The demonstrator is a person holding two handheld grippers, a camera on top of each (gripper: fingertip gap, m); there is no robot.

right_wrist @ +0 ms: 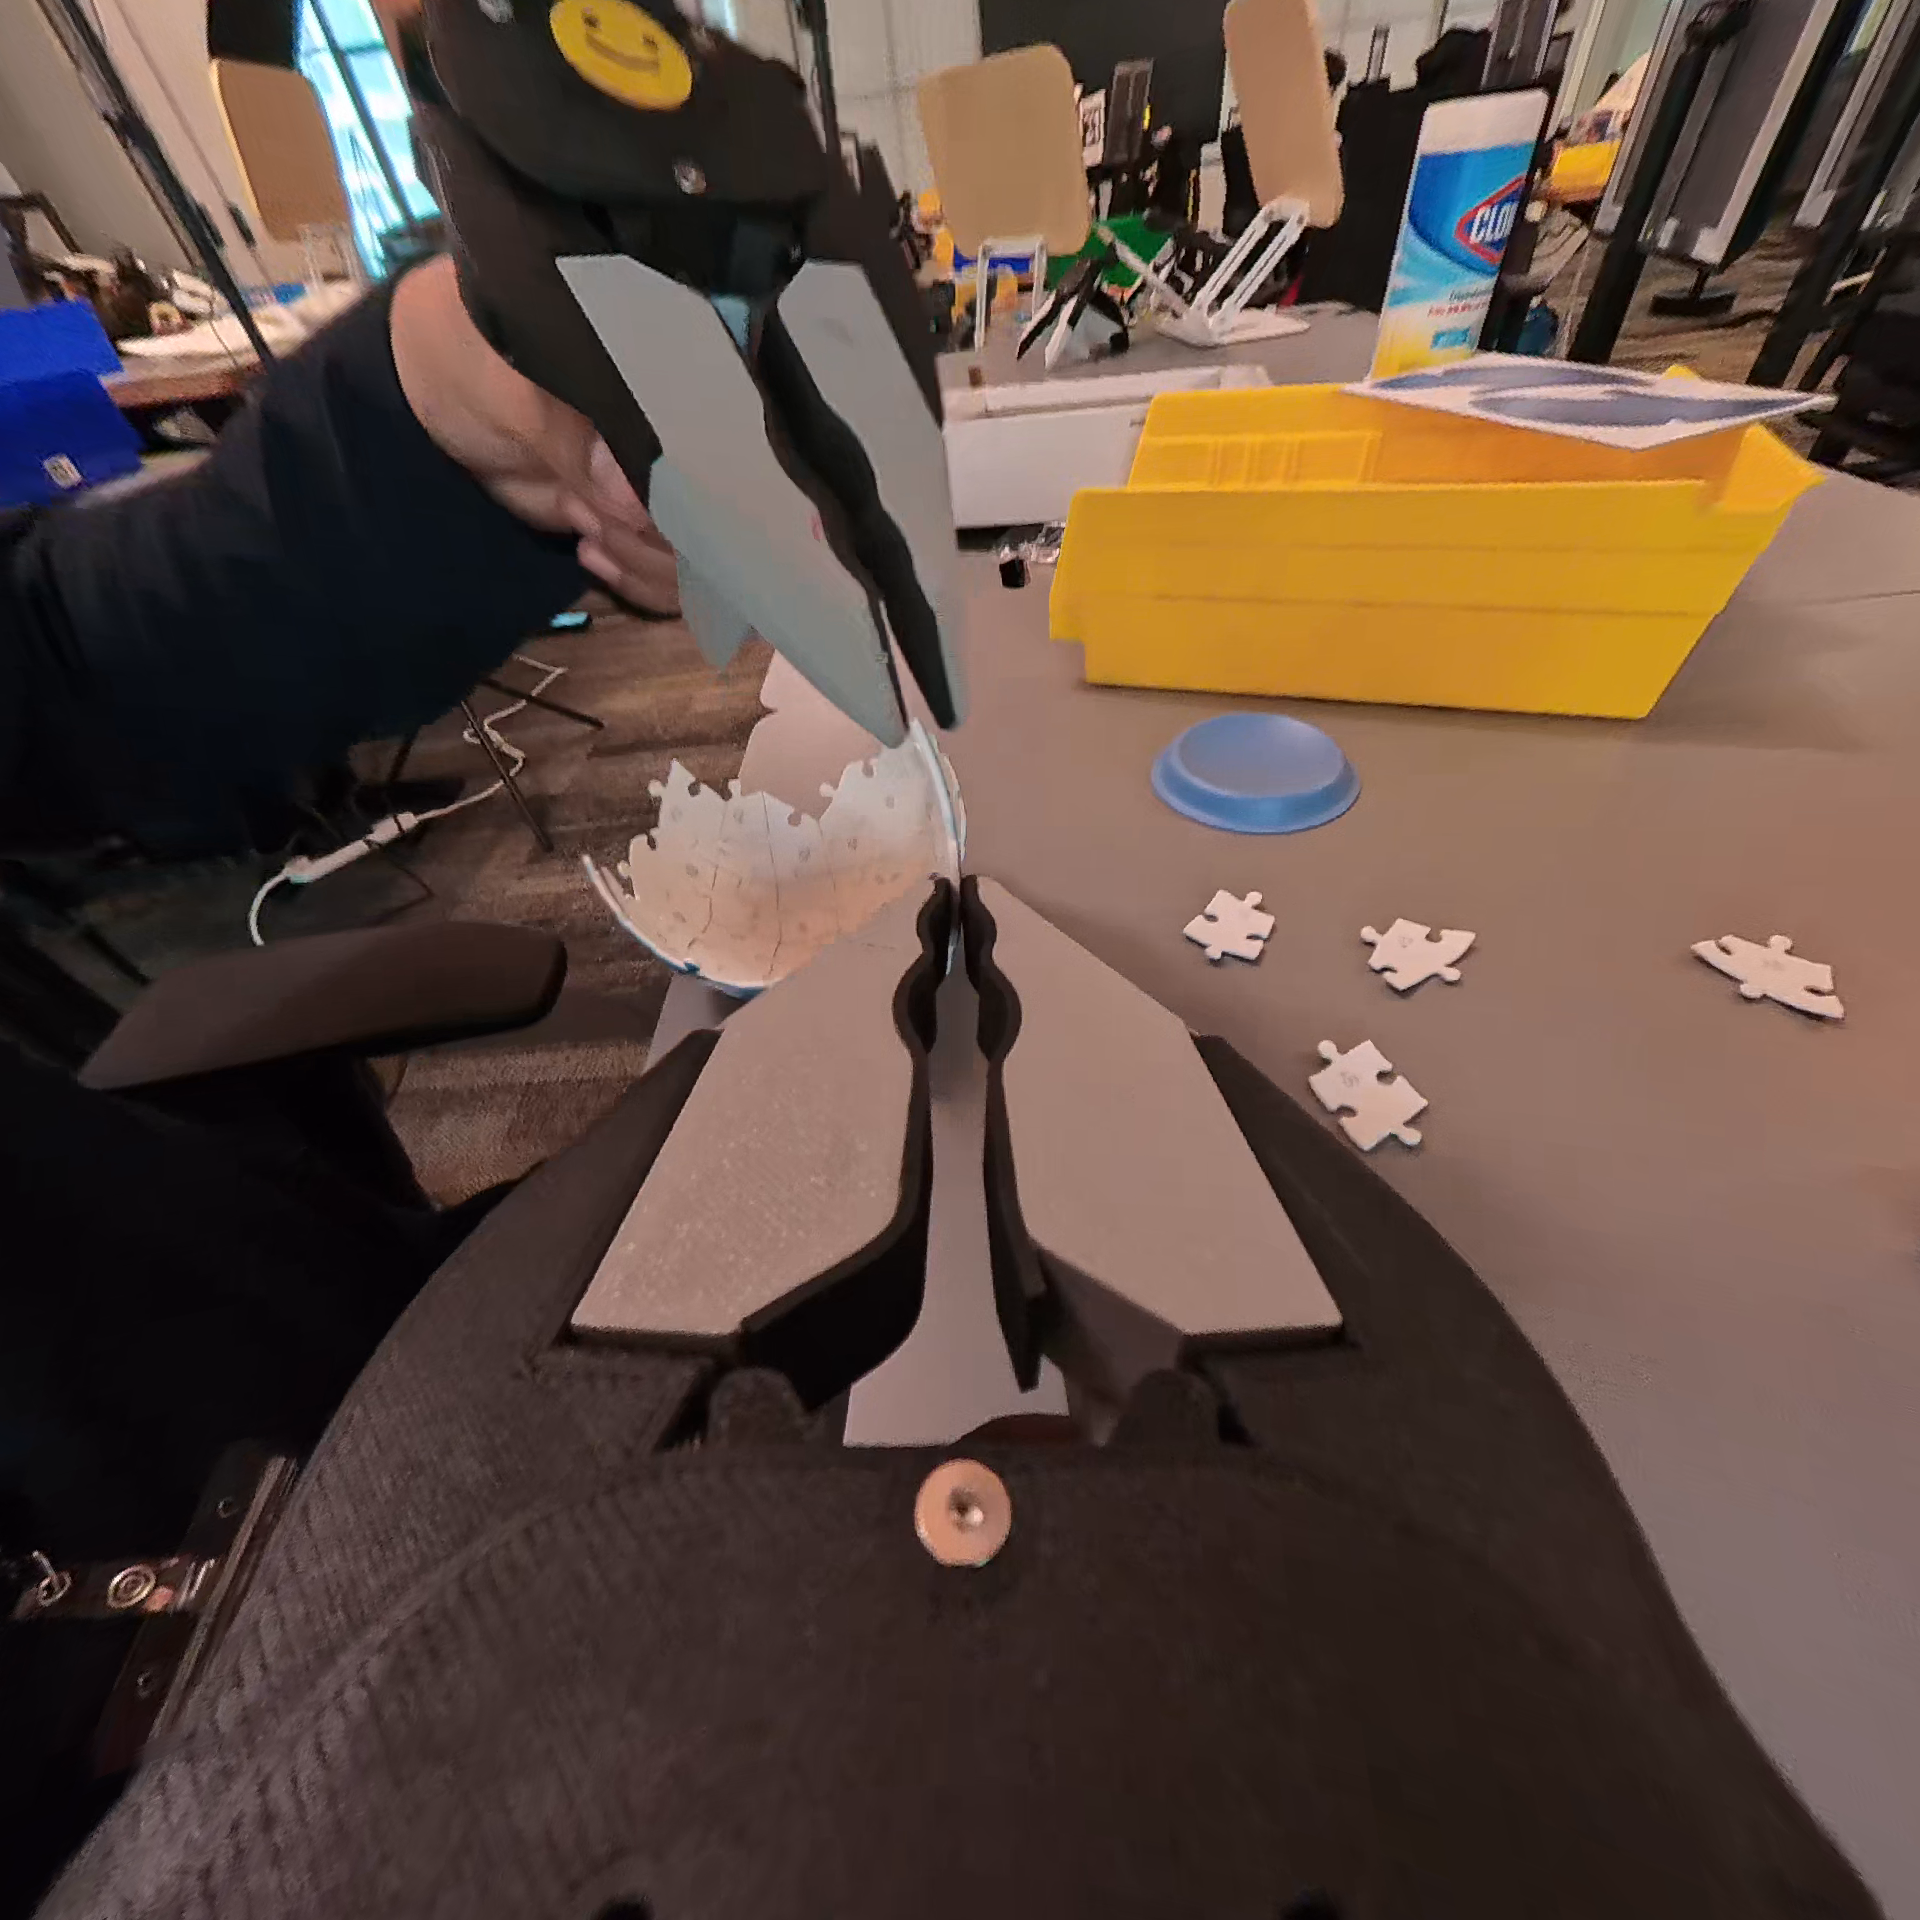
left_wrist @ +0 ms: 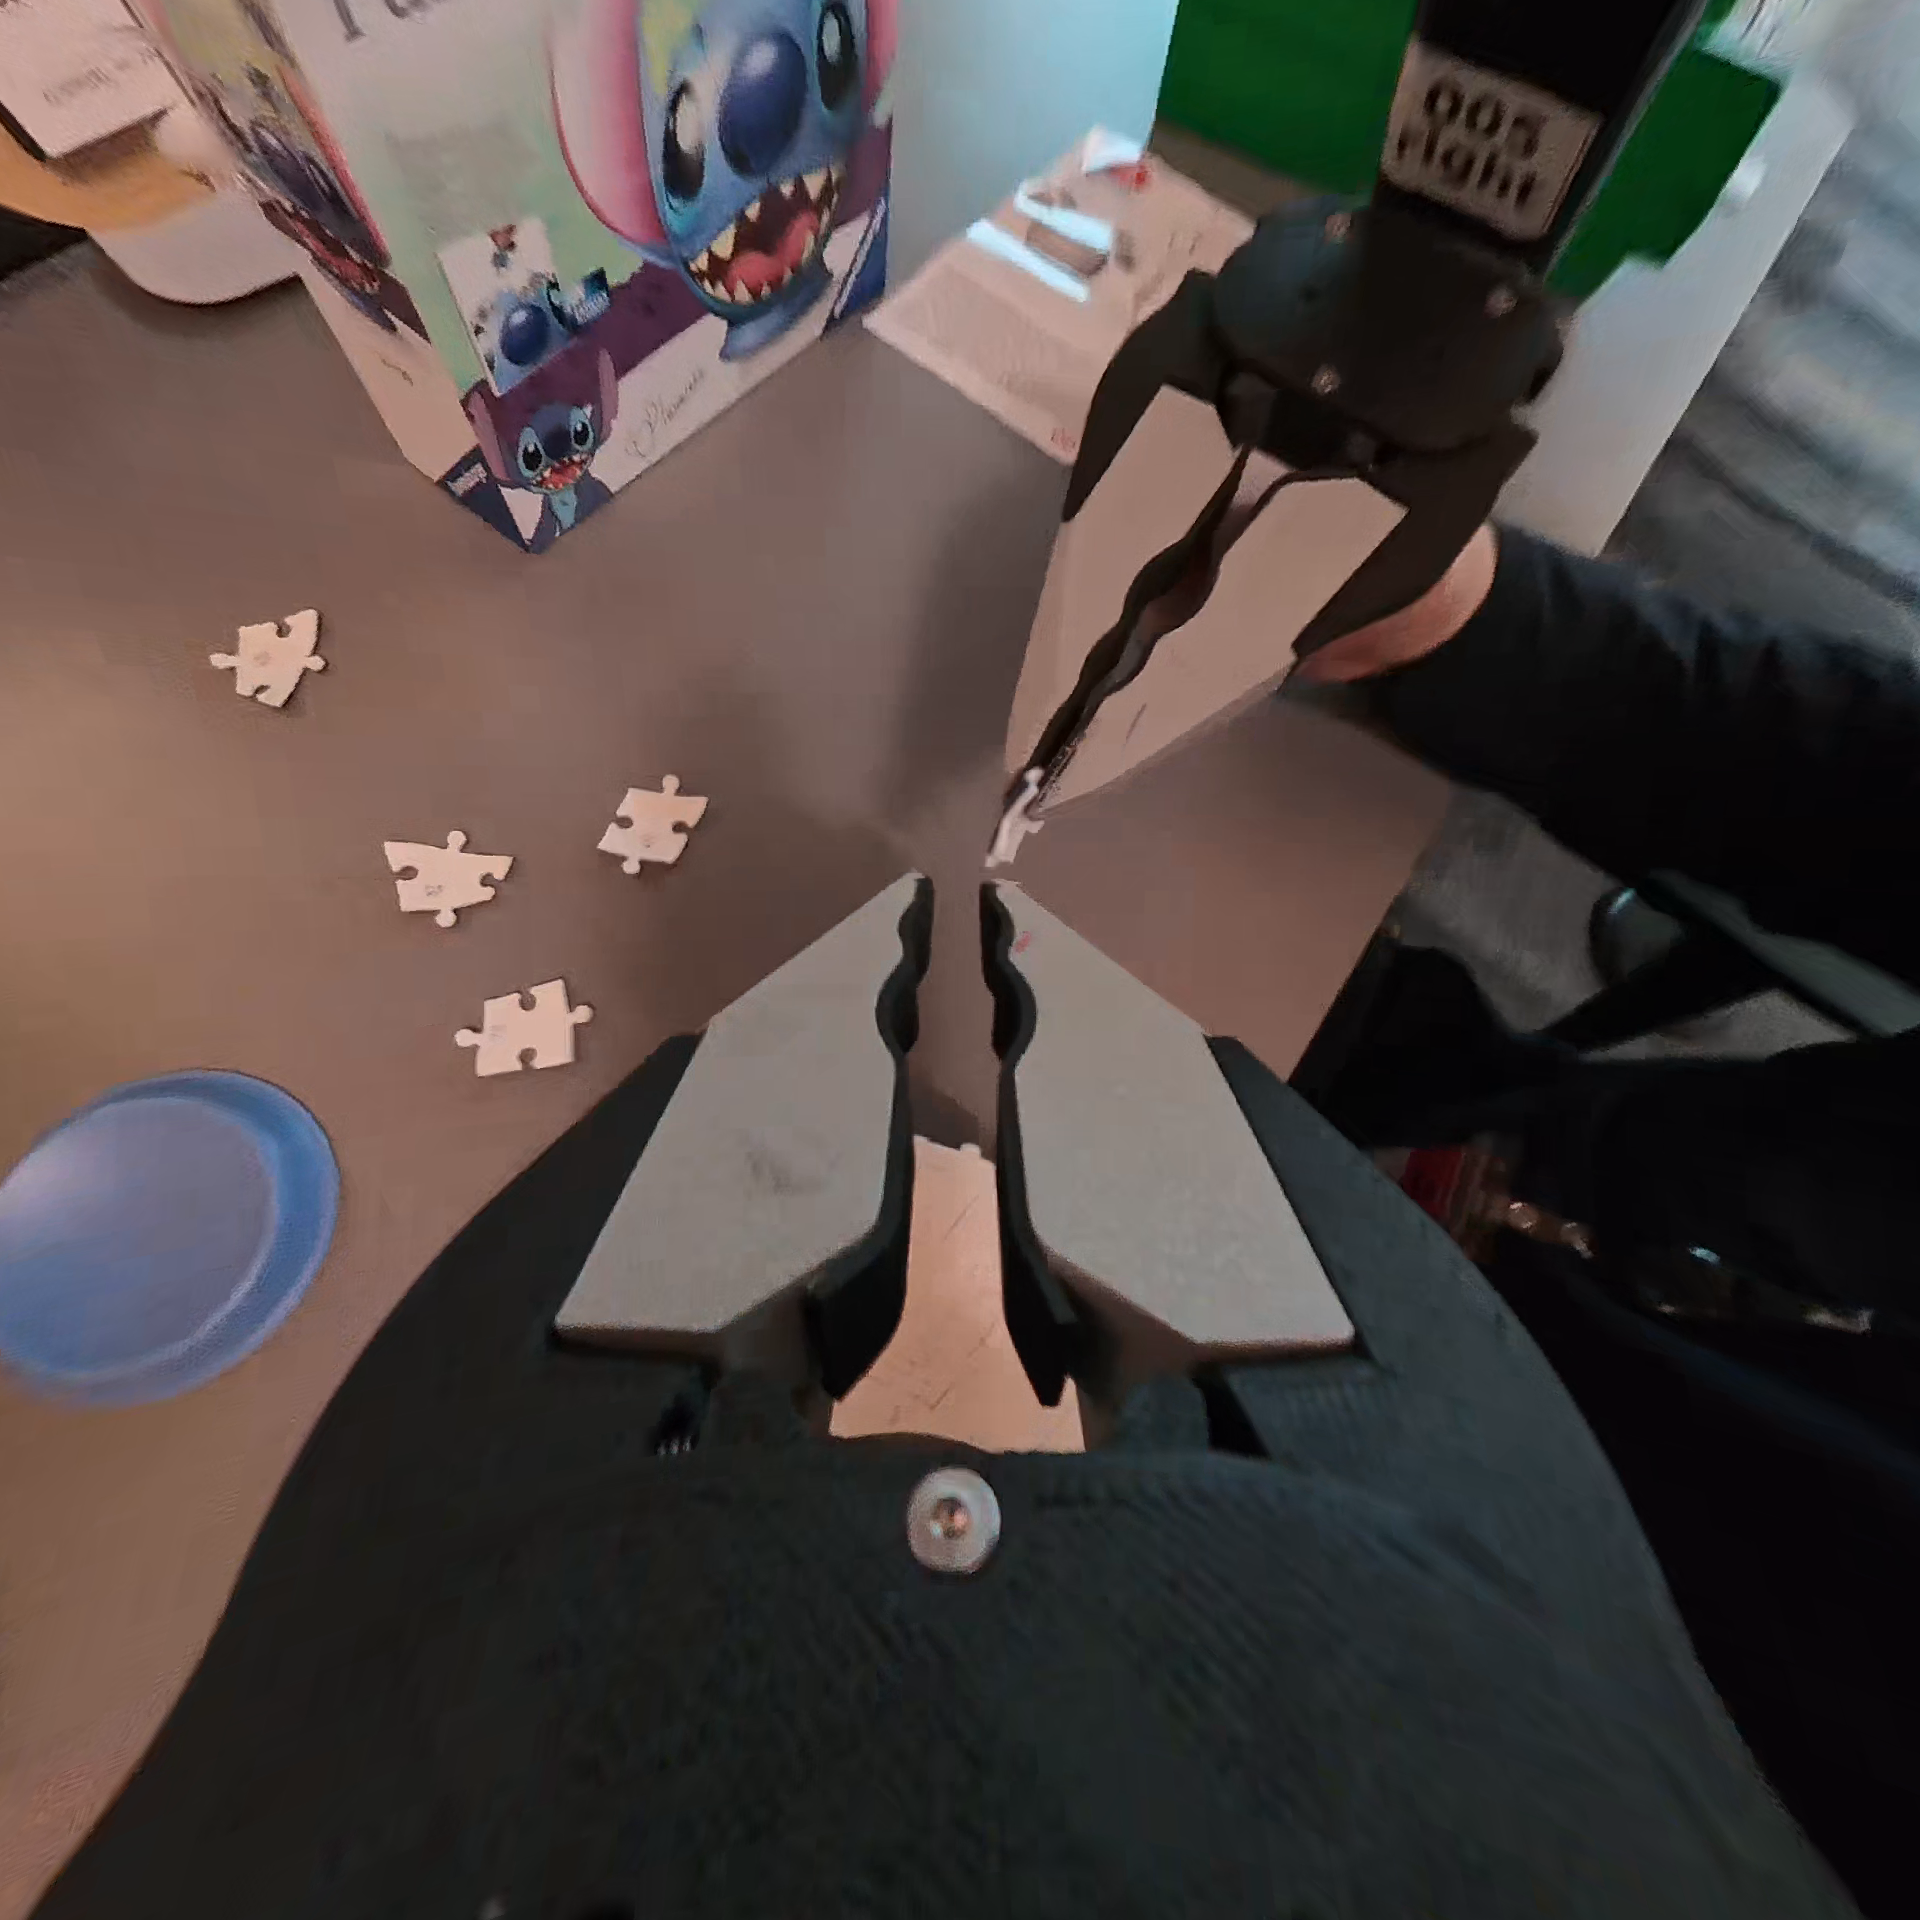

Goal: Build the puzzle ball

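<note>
Right gripper [right_wrist: 954, 896]: fingers nearly together, pinching the rim of the half-built ball [right_wrist: 769, 883] at its right edge. The ball is an open shell, white inside with a thin blue outer edge showing, held over the table's near corner rather than on it.

Left gripper [left_wrist: 954, 891]: jaws a narrow gap apart at the tips in its own view. In the right wrist view it comes down from above and its tips sit at the ball's upper rim; whether they actually grip the rim, I cannot tell. In the left wrist view the ball's edge [left_wrist: 1016, 826] shows only as a thin white sliver at the right gripper's tips.

Grey table [right_wrist: 1558, 1247]: four loose pieces lie white side up, well apart from one another. Nearest piece [right_wrist: 1366, 1094], then a second [right_wrist: 1229, 925], a third [right_wrist: 1415, 952] and a fourth [right_wrist: 1771, 975] farther right.

Beyond them, a blue round stand [right_wrist: 1255, 773] rests on the table.

Farther back: yellow bin [right_wrist: 1403, 582] with a printed sheet [right_wrist: 1590, 400] across its top.

In the left wrist view, the puzzle box [left_wrist: 623, 260] stands upright beyond the pieces.
</note>
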